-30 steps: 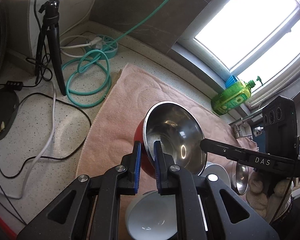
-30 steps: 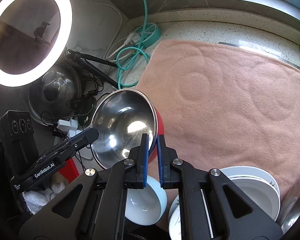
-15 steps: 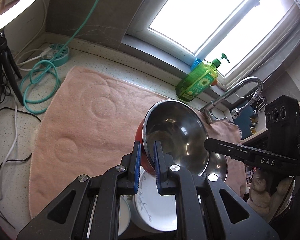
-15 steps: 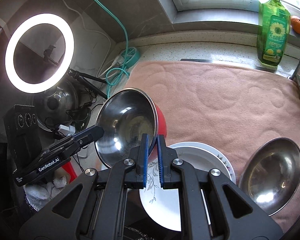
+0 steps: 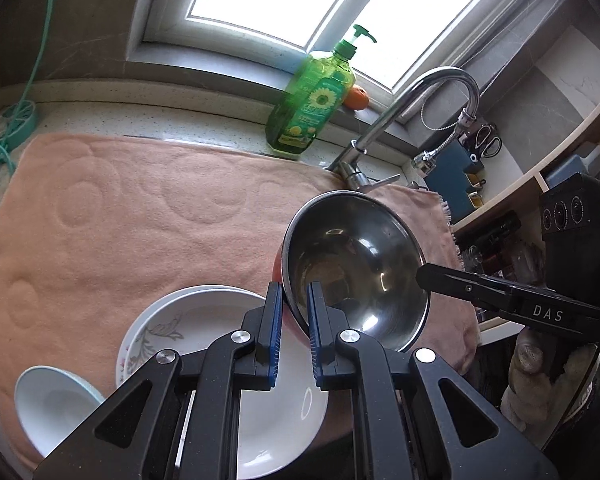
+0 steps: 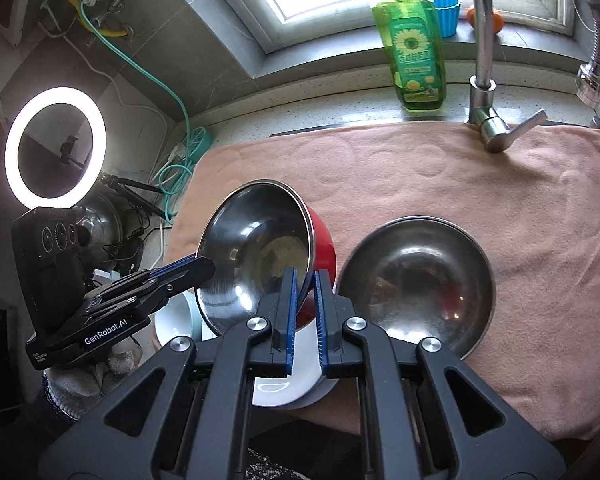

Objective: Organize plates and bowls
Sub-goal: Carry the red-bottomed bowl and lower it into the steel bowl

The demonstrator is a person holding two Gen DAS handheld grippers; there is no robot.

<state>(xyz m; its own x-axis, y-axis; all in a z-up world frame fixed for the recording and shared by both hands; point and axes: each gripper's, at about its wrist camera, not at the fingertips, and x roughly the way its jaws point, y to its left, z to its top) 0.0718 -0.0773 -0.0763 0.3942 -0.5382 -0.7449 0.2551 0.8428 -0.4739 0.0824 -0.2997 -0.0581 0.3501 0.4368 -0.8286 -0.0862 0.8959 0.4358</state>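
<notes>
Red-walled steel bowl point(image 5: 352, 268): tilted, airborne above white plates point(image 5: 204, 320) and pink terry towel point(image 5: 140, 216); rim pinched by left gripper point(image 5: 292, 312) and right gripper point(image 6: 305, 312). Plain steel bowl point(image 6: 416, 280) rests right.

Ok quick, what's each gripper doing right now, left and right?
Left gripper: closed on the rim of the red bowl.
Right gripper: closed on the opposite rim of the same bowl, held tilted above the white plates.
</notes>
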